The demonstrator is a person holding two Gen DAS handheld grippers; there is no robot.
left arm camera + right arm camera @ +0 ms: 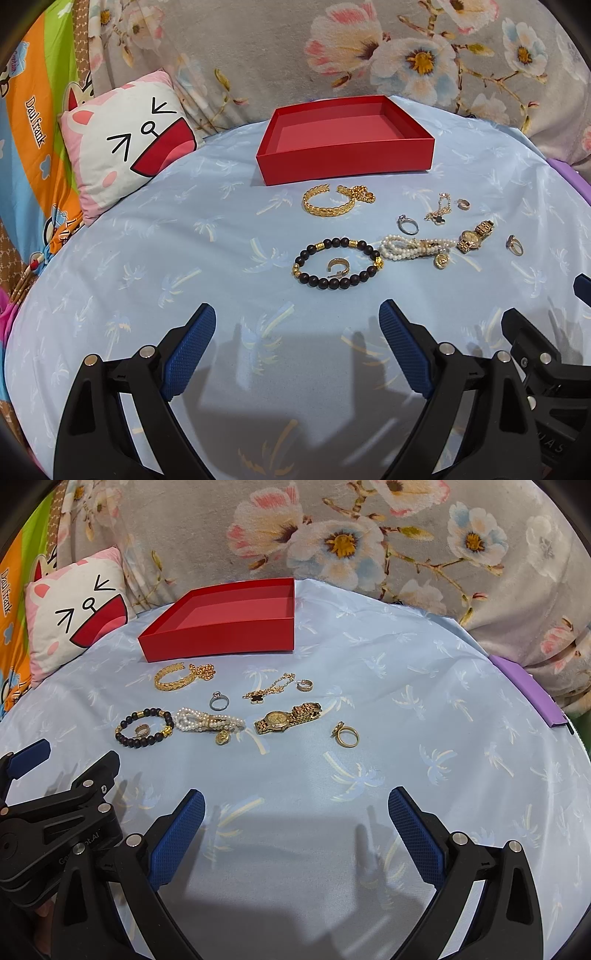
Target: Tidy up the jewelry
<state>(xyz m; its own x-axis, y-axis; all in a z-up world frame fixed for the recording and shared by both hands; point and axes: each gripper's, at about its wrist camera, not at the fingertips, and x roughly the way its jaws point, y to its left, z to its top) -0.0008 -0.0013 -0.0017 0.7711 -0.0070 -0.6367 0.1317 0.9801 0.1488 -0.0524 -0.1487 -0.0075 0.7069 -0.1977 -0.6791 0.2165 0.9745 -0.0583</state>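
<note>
Left gripper (297,314): we hold it spread wide, gripping nothing.
Right gripper (295,803): ours too, wide, unladen.
Red box (343,157): beyond the beaded bracelet (338,263).

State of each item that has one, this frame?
Red cardboard box: open, empty.
Gold wristwatch: lying flat on the sheet.
Dark beaded bracelet: flat, small gold hoop earring inside its loop.
Left gripper: open, holding nothing.
Right gripper: open, holding nothing.
</note>
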